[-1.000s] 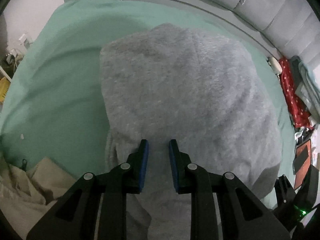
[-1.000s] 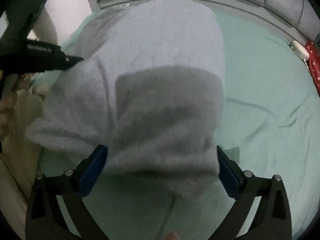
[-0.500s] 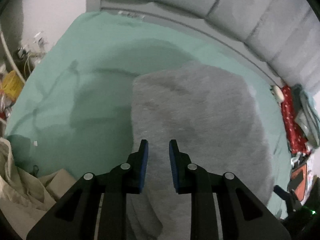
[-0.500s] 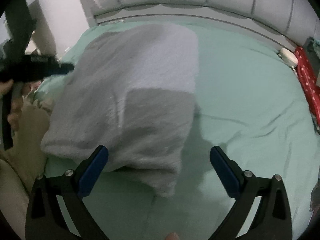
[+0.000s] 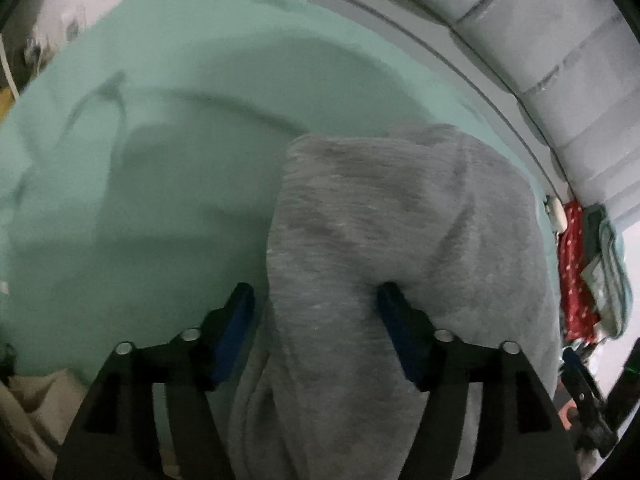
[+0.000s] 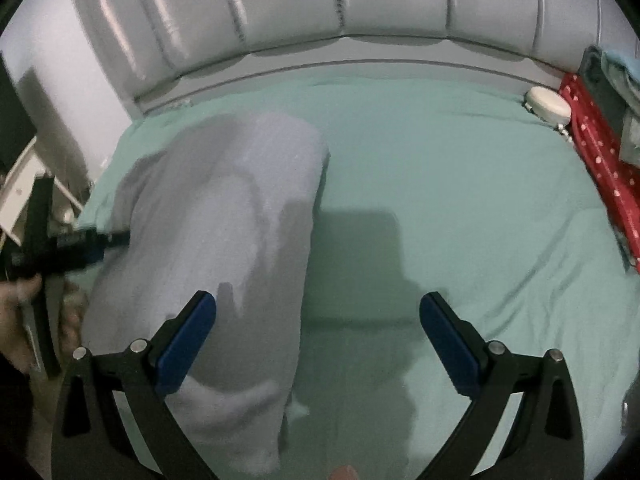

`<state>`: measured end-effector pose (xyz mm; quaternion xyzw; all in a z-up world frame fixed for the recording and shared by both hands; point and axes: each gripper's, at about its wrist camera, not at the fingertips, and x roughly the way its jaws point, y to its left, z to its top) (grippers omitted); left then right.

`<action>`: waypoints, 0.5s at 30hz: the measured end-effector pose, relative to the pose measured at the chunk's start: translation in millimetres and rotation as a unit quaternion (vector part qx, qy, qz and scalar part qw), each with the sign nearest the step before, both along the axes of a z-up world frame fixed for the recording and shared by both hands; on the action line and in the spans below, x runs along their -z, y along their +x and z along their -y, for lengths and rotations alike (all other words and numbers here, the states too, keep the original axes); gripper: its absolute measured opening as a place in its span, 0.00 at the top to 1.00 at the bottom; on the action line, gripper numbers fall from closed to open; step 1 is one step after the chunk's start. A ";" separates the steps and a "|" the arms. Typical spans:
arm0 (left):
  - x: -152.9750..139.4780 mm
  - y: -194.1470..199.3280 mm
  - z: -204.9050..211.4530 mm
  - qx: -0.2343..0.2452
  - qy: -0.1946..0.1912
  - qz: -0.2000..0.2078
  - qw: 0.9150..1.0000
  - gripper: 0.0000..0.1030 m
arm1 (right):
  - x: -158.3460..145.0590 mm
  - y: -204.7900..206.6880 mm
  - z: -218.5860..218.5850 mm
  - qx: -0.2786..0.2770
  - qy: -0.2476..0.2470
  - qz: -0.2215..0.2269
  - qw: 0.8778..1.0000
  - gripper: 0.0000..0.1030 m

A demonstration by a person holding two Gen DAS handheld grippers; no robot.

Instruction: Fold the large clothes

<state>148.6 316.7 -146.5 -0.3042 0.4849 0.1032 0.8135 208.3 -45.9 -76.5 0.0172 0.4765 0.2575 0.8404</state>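
Item: grey fleece garment (image 5: 400, 240), large, folded over on itself, lay on the mint-green bed sheet (image 5: 180, 160) toward the sheet's left side as the right wrist view showed it, its near end hanging toward the foot of the bed. Left hand-held gripper (image 5: 316, 312): jaws had just been opening and stood wide; a ridge of the grey fabric lay between the blue pads (image 5: 240, 320), which did not appear to press on it. In the right wrist view this gripper (image 6: 96, 244) sat at the garment's left edge, held by a hand (image 6: 20, 312). Right hand-held gripper (image 6: 318, 340): jaws spread wide, holding nothing; its left pad stood in front of the garment's near end, its right pad over bare sheet. Surroundings: padded grey headboard (image 6: 320, 20) along the far edge; small white round object (image 6: 548, 108) at the far right corner of the sheet; red white-dotted fabric (image 6: 600, 160) beside the bed at right; beige cloth (image 5: 36, 408) at lower left.
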 end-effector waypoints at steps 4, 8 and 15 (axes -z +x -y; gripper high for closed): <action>8.4 20.6 5.0 0.031 0.007 -0.017 0.999 0.19 | 10.2 26.8 -1.9 0.005 0.031 -0.014 0.999 0.02; 7.9 32.1 11.9 0.111 0.023 0.010 0.993 0.18 | 23.3 49.1 -2.7 0.018 0.053 -0.027 0.998 0.02; 11.4 39.6 19.9 0.171 -0.085 0.060 0.980 0.12 | 40.3 77.7 -26.1 -0.008 0.105 -0.053 0.993 0.02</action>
